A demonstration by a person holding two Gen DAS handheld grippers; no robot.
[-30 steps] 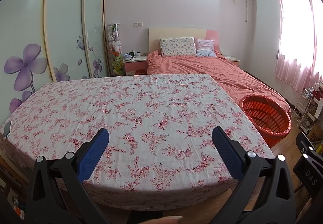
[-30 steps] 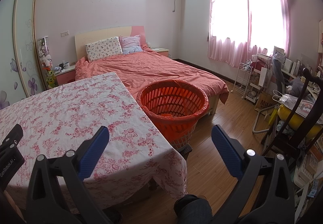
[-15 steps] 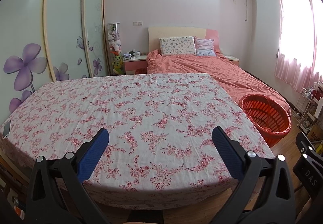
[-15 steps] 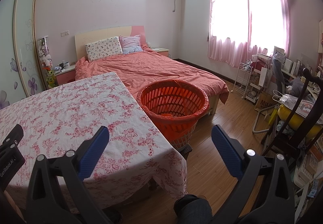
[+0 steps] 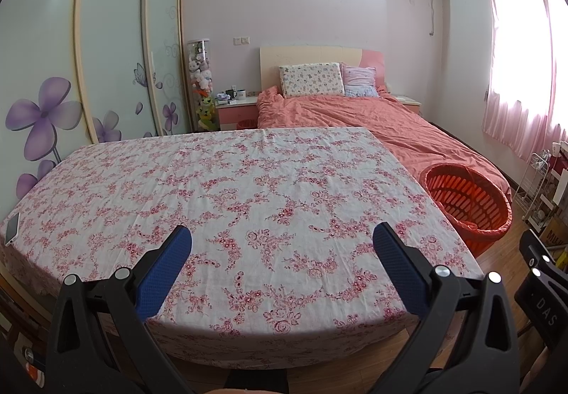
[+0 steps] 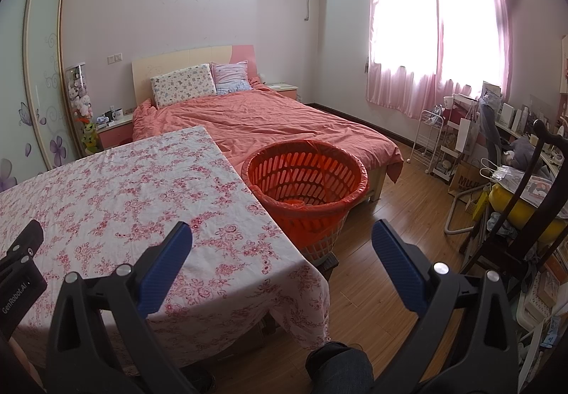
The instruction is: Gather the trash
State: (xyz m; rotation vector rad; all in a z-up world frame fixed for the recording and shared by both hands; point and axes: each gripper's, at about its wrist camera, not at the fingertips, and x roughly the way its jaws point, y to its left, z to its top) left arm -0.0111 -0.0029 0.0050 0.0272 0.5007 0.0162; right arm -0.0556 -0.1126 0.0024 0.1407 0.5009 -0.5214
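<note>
Standing on the wooden floor just beside the table's right edge, the orange basket (image 6: 307,186) is a round slotted bin lined with an orange bag; something small and orange lies at its bottom, too unclear to name. It sits between the table (image 5: 248,202), draped in a pink floral cloth, and the bed (image 6: 269,124). A phone (image 5: 12,228) lies at the table's far left edge. The left gripper (image 5: 282,252) and right gripper (image 6: 282,250) both hover with jaws spread wide, holding nothing.
</note>
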